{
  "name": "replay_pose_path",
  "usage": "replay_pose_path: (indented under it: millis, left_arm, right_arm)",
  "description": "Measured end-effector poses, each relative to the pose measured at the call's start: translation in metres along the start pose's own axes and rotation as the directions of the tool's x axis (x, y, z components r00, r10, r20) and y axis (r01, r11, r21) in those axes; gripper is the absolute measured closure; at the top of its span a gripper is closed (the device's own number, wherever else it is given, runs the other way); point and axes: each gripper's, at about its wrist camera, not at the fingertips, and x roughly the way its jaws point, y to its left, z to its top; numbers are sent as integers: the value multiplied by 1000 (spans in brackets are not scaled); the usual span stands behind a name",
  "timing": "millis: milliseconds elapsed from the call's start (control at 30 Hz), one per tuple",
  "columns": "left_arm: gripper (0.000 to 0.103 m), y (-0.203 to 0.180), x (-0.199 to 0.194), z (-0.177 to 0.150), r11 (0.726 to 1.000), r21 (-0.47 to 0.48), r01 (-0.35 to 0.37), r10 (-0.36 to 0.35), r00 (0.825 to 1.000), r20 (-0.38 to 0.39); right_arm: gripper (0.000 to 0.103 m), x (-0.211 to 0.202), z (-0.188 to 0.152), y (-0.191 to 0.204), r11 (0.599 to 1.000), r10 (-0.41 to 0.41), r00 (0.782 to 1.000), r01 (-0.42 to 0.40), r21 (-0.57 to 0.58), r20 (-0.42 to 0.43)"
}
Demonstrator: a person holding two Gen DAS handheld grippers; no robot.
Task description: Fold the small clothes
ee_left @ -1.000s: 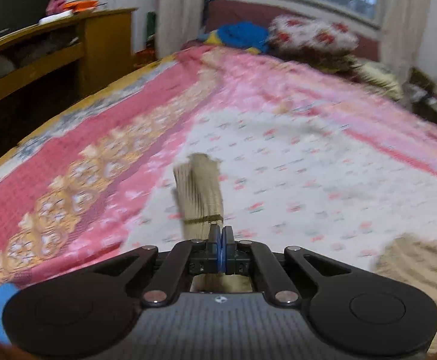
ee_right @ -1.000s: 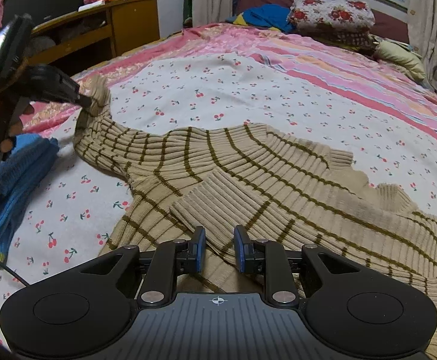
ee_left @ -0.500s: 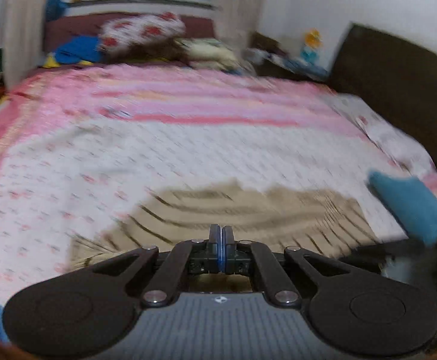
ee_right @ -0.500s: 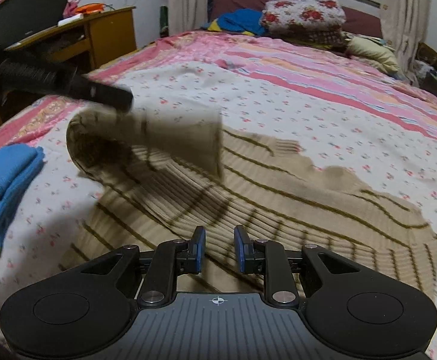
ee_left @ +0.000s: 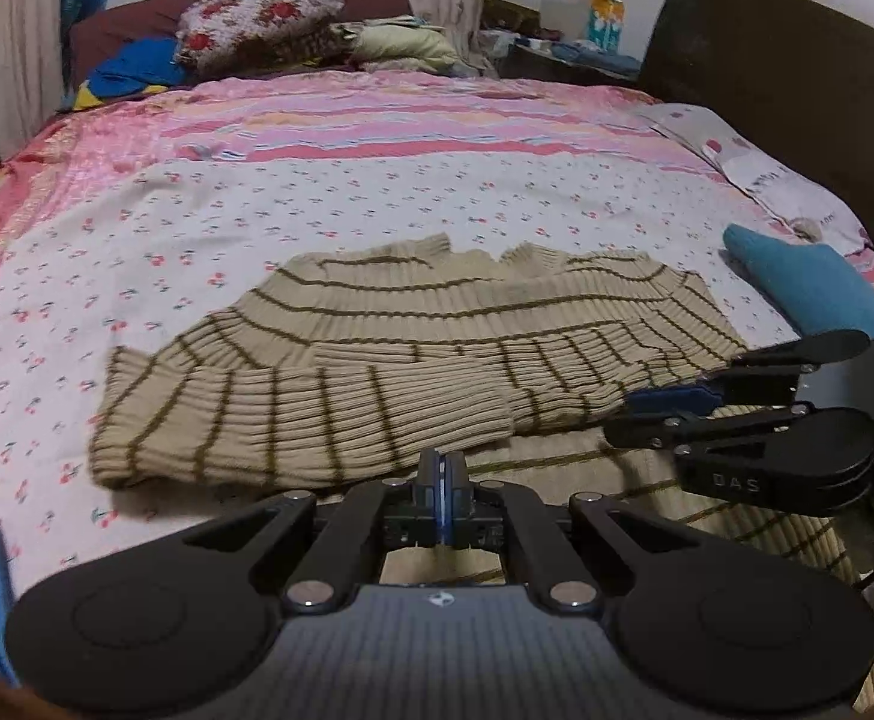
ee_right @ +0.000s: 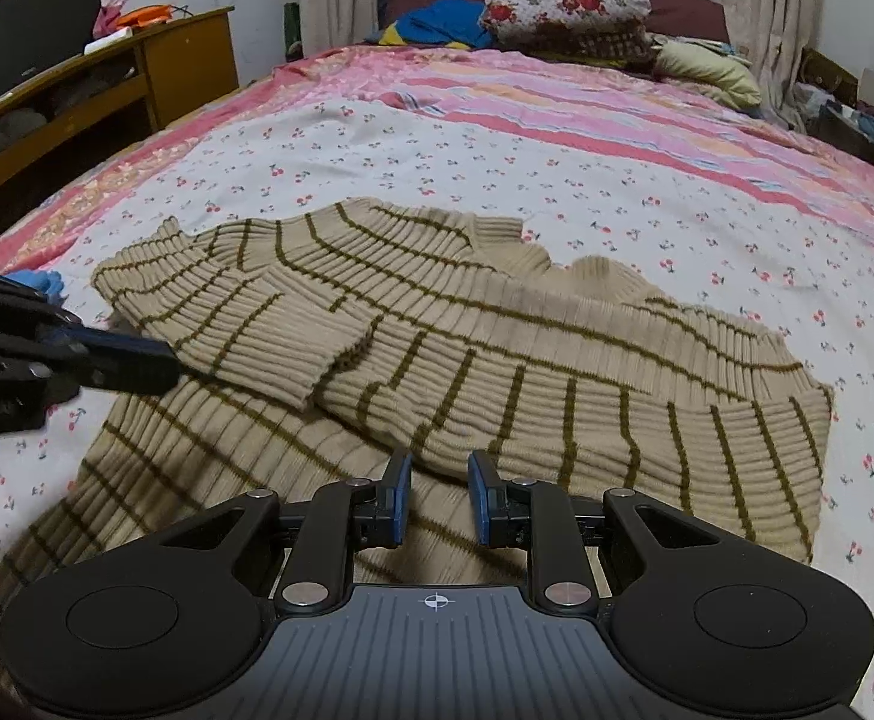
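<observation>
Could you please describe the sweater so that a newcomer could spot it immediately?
On the cherry-print sheet covering the bed lies a beige ribbed knit sweater with thin olive stripes, sleeves folded across. The garments beside it are plain blue.

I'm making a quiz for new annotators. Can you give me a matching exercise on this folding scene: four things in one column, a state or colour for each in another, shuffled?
Column A
1. left hand-held gripper
2. right hand-held gripper
3. sweater
4. bedsheet

Column B
a. beige with dark stripes, sleeve folded across its body
b. fingers apart, over the knit
c. white with small cherries
d. fingers pressed together

Pairs: 1-d, 2-b, 3-a, 4-c
</observation>
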Motion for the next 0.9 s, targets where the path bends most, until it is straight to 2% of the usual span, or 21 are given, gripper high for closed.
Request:
replay_pose_path:
  millis: [333, 533, 600, 667, 800, 833, 900]
  left_arm:
    - [94, 21, -7, -18, 999, -33, -41, 41, 999, 11]
    - [94, 23, -2, -17, 998, -7, -63, 63, 997, 33]
    - [94, 21, 0, -18, 997, 15, -74, 74, 997, 35]
    - [94, 22, 2, -19, 998, 14, -65, 65, 997, 29]
    - [94, 24, 3, -23, 998, 9, -67, 67, 998, 16]
    - [94, 25, 3, -24, 998, 6, -69, 69, 998, 12]
    - [94, 27, 2, -25, 997, 3, -74, 74, 997, 9]
  right_arm:
    - [81, 6, 6, 10, 998, 45, 999, -44, 41, -9]
    - [79, 18, 23, 11, 980, 148, 989, -145, 139, -10]
    - [71, 24, 27, 14, 972, 178, 984, -173, 157, -16]
    - [67, 31, 29, 19, 974, 173, 985, -166, 155, -27]
    - [65, 42, 38, 29, 979, 165, 986, -161, 126, -24]
    - [66, 44, 40, 32, 981, 161, 986, -157, 112, -28]
    - [83, 48, 42, 36, 987, 136, 990, -132, 88, -43]
